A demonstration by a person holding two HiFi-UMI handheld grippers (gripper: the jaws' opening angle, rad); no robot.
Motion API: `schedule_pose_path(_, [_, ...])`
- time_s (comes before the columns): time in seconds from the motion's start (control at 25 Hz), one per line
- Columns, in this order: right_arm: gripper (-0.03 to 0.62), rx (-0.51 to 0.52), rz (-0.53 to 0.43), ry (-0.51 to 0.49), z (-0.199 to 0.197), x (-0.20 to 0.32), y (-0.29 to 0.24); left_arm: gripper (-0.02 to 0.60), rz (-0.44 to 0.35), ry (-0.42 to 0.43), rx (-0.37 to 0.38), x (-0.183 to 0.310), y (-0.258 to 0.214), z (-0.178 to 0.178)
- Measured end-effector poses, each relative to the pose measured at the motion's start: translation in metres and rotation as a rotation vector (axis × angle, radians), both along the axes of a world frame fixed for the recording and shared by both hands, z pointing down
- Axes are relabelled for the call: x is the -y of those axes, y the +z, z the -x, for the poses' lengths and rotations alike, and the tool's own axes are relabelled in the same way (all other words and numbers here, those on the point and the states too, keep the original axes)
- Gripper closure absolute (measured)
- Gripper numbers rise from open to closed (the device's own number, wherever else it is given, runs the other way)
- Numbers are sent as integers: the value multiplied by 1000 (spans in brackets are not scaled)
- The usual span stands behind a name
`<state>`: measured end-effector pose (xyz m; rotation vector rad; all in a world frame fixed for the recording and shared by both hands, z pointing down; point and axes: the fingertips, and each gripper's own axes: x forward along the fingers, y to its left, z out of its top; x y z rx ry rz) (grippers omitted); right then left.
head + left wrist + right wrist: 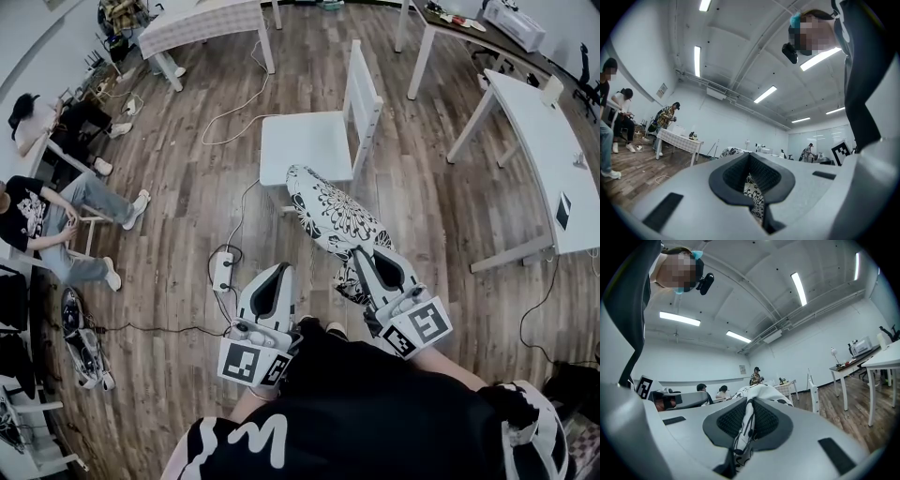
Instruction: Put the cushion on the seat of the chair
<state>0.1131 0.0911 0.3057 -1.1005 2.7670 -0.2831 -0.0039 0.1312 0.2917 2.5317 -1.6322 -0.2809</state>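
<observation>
The cushion (337, 220), white with a black flower print, hangs in the air in front of me. Its far end reaches toward the white chair (305, 145), whose seat is bare. My right gripper (370, 253) is shut on the cushion's near edge. In the right gripper view the fabric (746, 427) is pinched in the slit between the jaws of the right gripper (749, 404). My left gripper (279, 272) is level beside it, to the left of the cushion and apart from it. Its jaws stand a little apart, and the print (754, 194) shows through the gap of the left gripper (751, 161).
A power strip (223, 272) and cables lie on the wooden floor left of the chair. White tables (553, 159) stand at the right and a covered table (202, 23) at the back. People sit at the far left (56, 225).
</observation>
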Motion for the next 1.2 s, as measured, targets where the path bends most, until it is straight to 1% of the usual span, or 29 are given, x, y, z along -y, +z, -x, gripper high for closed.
schedule_pose_path(0.28, [562, 9, 3, -2, -1, 12, 0, 578, -1, -5, 11, 11, 0, -2])
schedule_pose_path(0.4, [562, 2, 10, -3, 0, 16, 3, 578, 5, 8, 8, 18, 3, -2])
schedule_pose_path(0.56, [562, -5, 4, 5, 1, 24, 8, 578, -9, 29, 5, 29, 6, -4])
schedule_pose_path(0.92, [562, -14, -6, 30, 8, 71, 5, 578, -14, 45, -1, 76, 5, 8])
schedule_pose_path(1.2, [562, -20, -11, 44, 30, 117, 2, 578, -20, 51, -3, 124, 0, 34])
